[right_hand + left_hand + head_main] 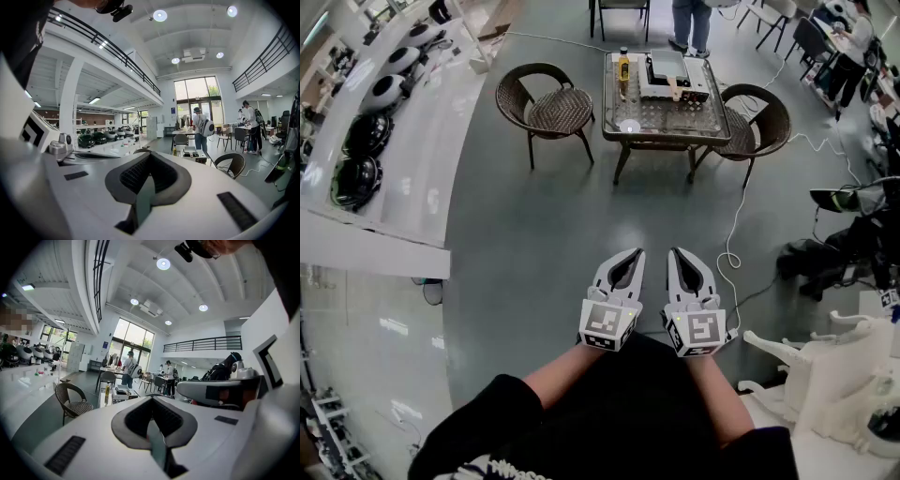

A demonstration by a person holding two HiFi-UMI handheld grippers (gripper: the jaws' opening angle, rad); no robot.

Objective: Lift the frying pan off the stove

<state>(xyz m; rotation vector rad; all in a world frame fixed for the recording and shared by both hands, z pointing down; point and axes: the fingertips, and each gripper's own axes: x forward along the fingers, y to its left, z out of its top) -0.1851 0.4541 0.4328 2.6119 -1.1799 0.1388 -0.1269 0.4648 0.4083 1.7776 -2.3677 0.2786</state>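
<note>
Both grippers are up in front of my body, side by side and nearly touching, noses pointing to 12 o'clock.

Left gripper [629, 257]: jaws fully closed, tips meeting, nothing between the pads. Its own view shows only the empty hollow behind the tips.

Right gripper [680, 255]: the same, jaws together and empty. Its own view shows the pads meeting with nothing caught in them.

The 2 marker cubes sit just ahead of my forearms. Dark sleeves reach the elbows.

The task's thing is well apart from both grippers. At 12 o'clock, across bare grey floor, stands a low glass-topped table [617, 129]. On its far right part is a pale stove [699, 90]. On the stove sits a dark, squarish shape that I take for the frying pan [666, 67], with a light handle pointing toward me. It is too small in the head view to read more. The pan rests on the stove, and nothing touches it.

A yellowish bottle [623, 67] stands at the table's far left edge, just beside the stove.

Around the table:
- 1 wicker chair [549, 105] at 11 o'clock
- a second wicker chair [765, 118] at 1 o'clock, tucked close to the table's right side
- a white cable [733, 225] trailing over the floor at 2 o'clock
- a person standing [690, 24] beyond the table's far edge, only the legs in frame

A long white counter [412, 169] runs along 9 to 10 o'clock.
</note>
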